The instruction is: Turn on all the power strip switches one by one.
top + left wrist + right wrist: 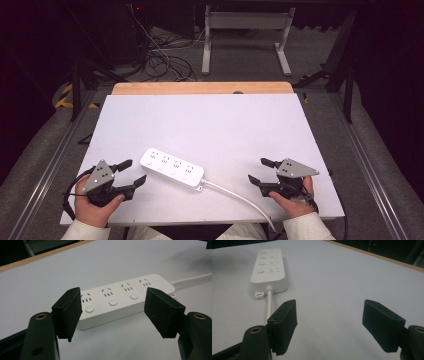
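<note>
Left gripper [134,172]: held in the person's left hand [95,207] at the near left corner of the white table [210,120]; jaws spread wide with nothing between them, pointing toward the power strip.
Power strip [171,168]: white, lying flat on the table near its front edge, between the two grippers and closer to the left one (set at a slant, its cord end toward the right). In the left gripper view the power strip [125,298] sits just beyond the open jaws, apart from them, showing four socket groups and round buttons.
Cord [240,197]: white, runs from the strip's right end down to the table's near edge.
Right gripper [258,170]: held in the right hand [295,202] at the near right, jaws wide and empty, well apart from the strip.
</note>
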`<state>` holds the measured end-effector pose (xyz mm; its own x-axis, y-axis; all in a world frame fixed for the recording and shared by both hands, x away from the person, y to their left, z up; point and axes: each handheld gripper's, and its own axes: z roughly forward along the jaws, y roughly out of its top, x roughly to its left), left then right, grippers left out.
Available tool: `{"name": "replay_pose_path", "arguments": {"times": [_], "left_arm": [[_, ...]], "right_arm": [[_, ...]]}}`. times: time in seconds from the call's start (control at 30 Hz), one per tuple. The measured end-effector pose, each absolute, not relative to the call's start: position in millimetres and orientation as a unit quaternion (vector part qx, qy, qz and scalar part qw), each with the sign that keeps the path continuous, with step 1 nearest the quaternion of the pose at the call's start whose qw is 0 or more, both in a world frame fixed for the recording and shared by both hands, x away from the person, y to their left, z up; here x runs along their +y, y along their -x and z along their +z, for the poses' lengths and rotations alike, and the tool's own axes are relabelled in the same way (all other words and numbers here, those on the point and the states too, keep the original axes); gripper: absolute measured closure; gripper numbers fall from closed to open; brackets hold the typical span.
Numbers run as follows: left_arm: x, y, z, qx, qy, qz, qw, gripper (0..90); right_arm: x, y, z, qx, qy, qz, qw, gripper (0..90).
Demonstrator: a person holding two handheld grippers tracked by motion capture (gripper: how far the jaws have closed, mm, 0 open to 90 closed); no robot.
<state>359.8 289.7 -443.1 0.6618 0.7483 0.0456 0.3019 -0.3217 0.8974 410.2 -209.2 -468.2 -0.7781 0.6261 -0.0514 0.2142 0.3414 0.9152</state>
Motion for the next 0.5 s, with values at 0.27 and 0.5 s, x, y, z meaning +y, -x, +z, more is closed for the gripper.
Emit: {"name": "replay_pose_path", "arguments": {"times": [0.27, 0.5], "left_arm": [[290.3, -365.0, -435.1, 0.335, -0.783, 0.228, 0.473, 33.7], [286.0, -369.9, -431.1, 0.333, -0.787, 0.220, 0.472, 34.8]], "right_arm": [[-208.7, -410.5, -468.9, 0.794, -0.267, 0.510, 0.197, 28.1], [-208.8, -410.8, -469.5, 0.795, -0.265, 0.509, 0.197, 28.1]]}}
